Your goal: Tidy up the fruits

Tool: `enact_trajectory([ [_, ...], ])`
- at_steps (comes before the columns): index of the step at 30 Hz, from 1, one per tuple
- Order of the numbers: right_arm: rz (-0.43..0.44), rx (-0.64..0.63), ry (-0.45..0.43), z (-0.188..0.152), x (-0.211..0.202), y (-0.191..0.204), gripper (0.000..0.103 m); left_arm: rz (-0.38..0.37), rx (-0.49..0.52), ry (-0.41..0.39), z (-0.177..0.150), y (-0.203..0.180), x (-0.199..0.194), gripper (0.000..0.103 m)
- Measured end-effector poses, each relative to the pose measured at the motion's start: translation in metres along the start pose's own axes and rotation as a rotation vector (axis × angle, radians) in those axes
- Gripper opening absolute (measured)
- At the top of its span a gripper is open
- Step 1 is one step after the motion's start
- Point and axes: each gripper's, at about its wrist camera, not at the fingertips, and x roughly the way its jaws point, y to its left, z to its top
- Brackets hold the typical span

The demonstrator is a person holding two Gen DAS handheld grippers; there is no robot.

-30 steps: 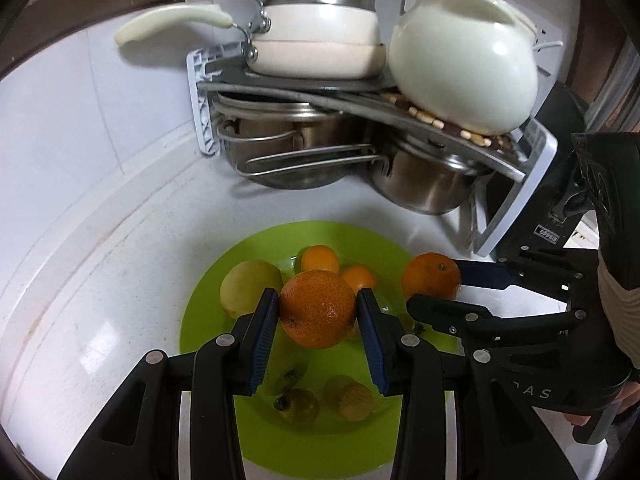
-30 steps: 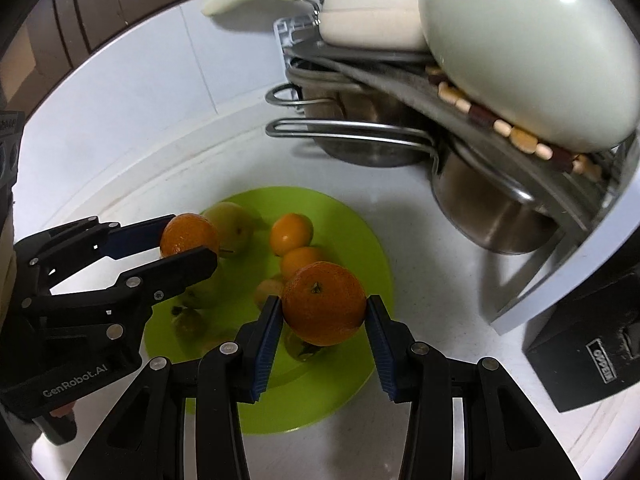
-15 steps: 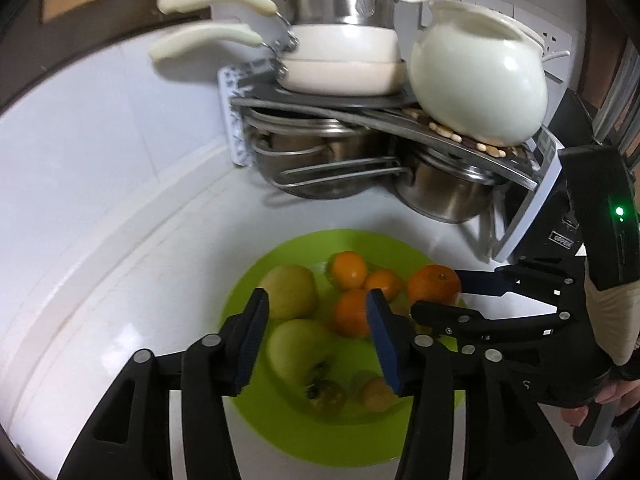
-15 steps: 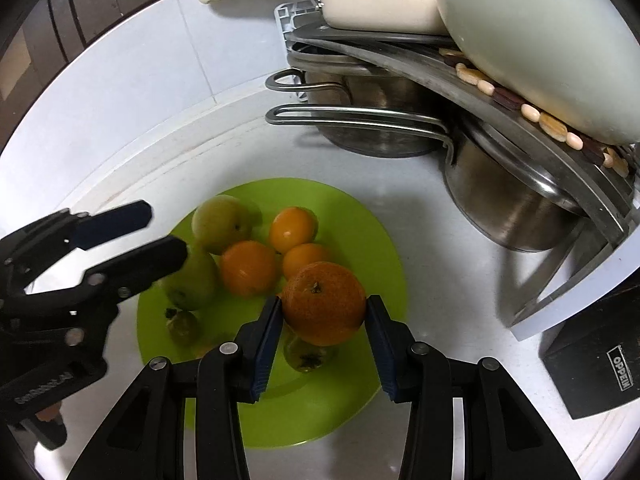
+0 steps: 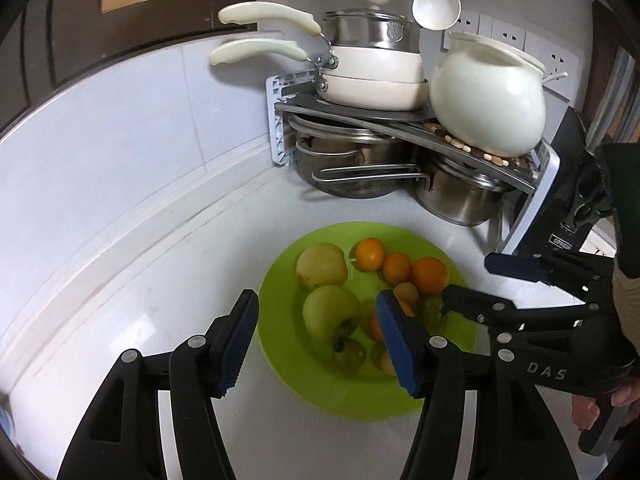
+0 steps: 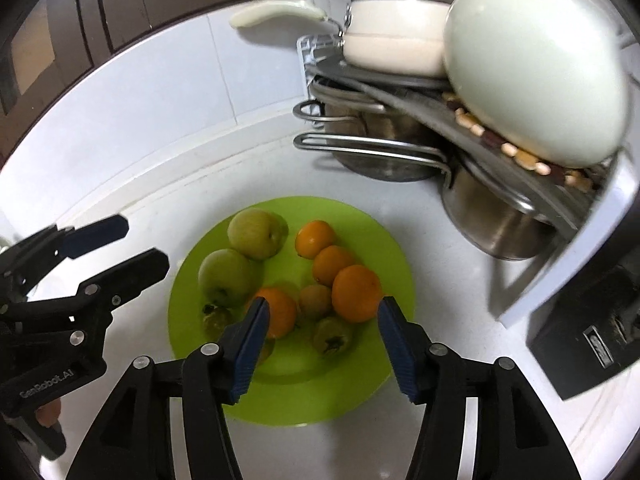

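Note:
A lime-green plate (image 5: 360,396) (image 6: 320,392) on the white counter holds two green apples, several oranges and a few small brownish fruits. My left gripper (image 5: 318,320) (image 6: 140,242) hangs above the plate's left side. Its jaws are opening and nothing is pressed between them. An orange (image 6: 278,312) lies on the plate, partly hidden by a finger in both views. My right gripper (image 6: 323,312) (image 5: 480,280) hovers over the plate's near right part. Its jaws are opening too and hold nothing. A larger orange (image 6: 356,292) (image 5: 430,274) rests on the plate just beyond them.
A grey corner rack (image 5: 360,118) behind the plate carries white pans and a white pot (image 5: 486,104), with steel pots (image 6: 496,216) beneath. A black box (image 6: 580,336) stands to the right. A white ladle (image 5: 436,4) hangs above. A person's hand (image 5: 600,400) grips the right tool.
Both grippers let go of their oranges, which now lie on the plate. Both jaws stand wider, and both grippers have drawn back and up from the fruit.

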Motion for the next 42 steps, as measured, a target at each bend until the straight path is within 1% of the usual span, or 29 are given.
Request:
enact_trajectory([
  [5,-0.013,0.021,-0.045,-0.008,-0.023,0.01,0.06,0.009,0.004,-0.023,-0.012,0.002,-0.023,0.064],
  [9,-0.024,0.044,-0.092,-0.02,-0.045,0.017,0.065,0.004,-0.007,-0.053,-0.022,0.004,-0.045,0.068],
  [14,-0.047,0.079,-0.139,-0.041,-0.077,0.023,0.068,-0.004,0.009,-0.086,-0.037,0.002,-0.075,0.08],
  [17,-0.068,0.091,-0.165,-0.058,-0.096,0.03,0.07,-0.005,0.028,-0.112,-0.049,-0.001,-0.095,0.084],
  [22,-0.093,0.115,-0.203,-0.082,-0.125,0.039,0.077,-0.008,0.037,-0.146,-0.065,-0.004,-0.126,0.088],
  [25,-0.099,0.113,-0.22,-0.096,-0.142,0.042,0.078,-0.006,0.033,-0.169,-0.073,-0.007,-0.143,0.091],
  [34,-0.092,0.088,-0.258,-0.132,-0.19,0.051,0.078,0.012,0.001,-0.218,-0.105,-0.026,-0.198,0.096],
  [38,-0.093,0.067,-0.274,-0.15,-0.213,0.055,0.079,0.026,-0.016,-0.236,-0.121,-0.037,-0.222,0.101],
  [40,-0.095,0.062,-0.282,-0.159,-0.224,0.056,0.083,0.021,-0.026,-0.246,-0.129,-0.042,-0.232,0.103],
  [42,-0.099,0.059,-0.297,-0.169,-0.236,0.058,0.086,0.03,-0.035,-0.25,-0.138,-0.048,-0.243,0.103],
])
